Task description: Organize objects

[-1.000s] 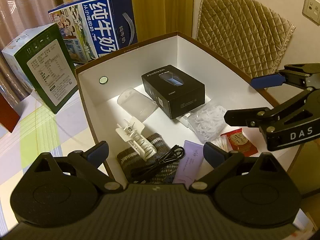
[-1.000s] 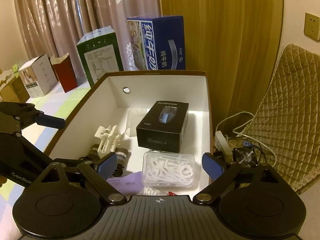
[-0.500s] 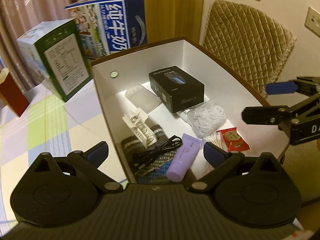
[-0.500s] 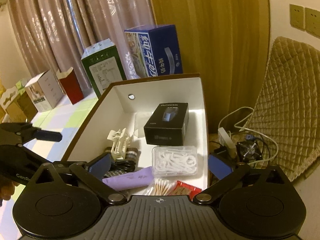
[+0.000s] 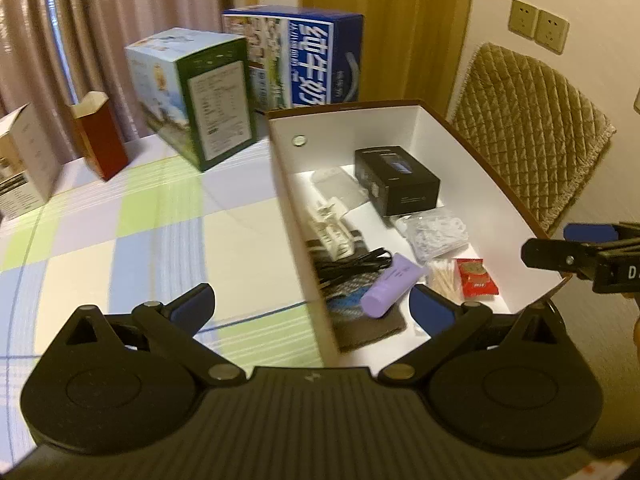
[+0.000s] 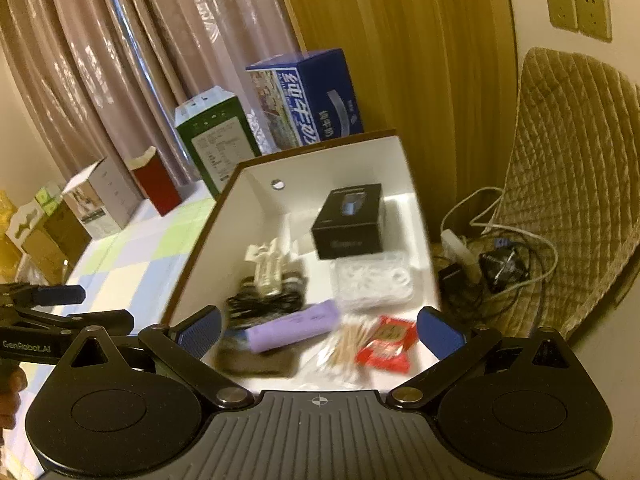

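Observation:
A white open box [image 5: 476, 168] [image 6: 208, 256] stands at the table's right edge. It holds a black carton [image 5: 398, 180] [image 6: 348, 222], a white clip [image 5: 332, 232], a black cable [image 5: 352, 266], a purple tube [image 5: 390, 286] [image 6: 292, 330], a bag of floss picks [image 5: 436, 232] [image 6: 372, 280], cotton swabs [image 6: 348, 342] and a red packet [image 5: 476, 278] [image 6: 386, 344]. My left gripper [image 5: 312, 306] is open and empty above the box's near left wall. My right gripper [image 6: 318, 330] is open and empty above the box's near end.
A green carton [image 5: 212, 100], a blue milk carton [image 5: 304, 56], a red box [image 5: 100, 140] and a white box [image 5: 20, 176] stand at the back of the checked tablecloth [image 5: 140, 240]. A quilted chair [image 5: 532, 136] and floor cables [image 6: 496, 248] lie right of the table.
Both grippers have pulled back and risen away from the box, both open and empty. The left view has swung left over the tablecloth. Box contents have not moved.

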Demonstrator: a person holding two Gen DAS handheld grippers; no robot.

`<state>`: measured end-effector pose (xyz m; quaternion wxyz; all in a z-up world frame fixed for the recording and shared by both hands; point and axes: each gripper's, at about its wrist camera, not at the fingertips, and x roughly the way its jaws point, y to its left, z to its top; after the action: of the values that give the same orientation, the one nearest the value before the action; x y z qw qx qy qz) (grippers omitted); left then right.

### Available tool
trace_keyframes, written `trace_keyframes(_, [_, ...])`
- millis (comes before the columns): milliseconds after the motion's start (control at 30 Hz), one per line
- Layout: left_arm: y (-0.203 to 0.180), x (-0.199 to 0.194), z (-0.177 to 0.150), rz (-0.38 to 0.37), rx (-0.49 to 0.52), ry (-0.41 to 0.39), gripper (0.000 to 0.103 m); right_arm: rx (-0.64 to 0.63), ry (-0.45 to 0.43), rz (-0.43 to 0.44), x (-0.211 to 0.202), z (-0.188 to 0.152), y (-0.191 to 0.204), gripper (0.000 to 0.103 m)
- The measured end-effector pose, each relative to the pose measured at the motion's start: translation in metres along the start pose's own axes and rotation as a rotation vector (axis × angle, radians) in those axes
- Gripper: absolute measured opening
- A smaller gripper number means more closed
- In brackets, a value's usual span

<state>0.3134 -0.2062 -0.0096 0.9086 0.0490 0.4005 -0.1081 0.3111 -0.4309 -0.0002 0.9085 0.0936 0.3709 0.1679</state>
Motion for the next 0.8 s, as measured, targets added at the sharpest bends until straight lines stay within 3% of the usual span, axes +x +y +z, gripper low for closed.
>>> trace_keyframes(367, [0.035, -0.056, -0.039, 0.036, -0.061, 0.015, 0.102, 0.023, 0.042, 0.011, -0.025, -0.039, 0.064, 0.101])
trace_keyframes(800, [0.091, -0.135, -0.115, 0.072, -0.148, 0.026, 0.102, -0.043, 0.116, 0.042, -0.049, -0.102, 0.157, 0.101])
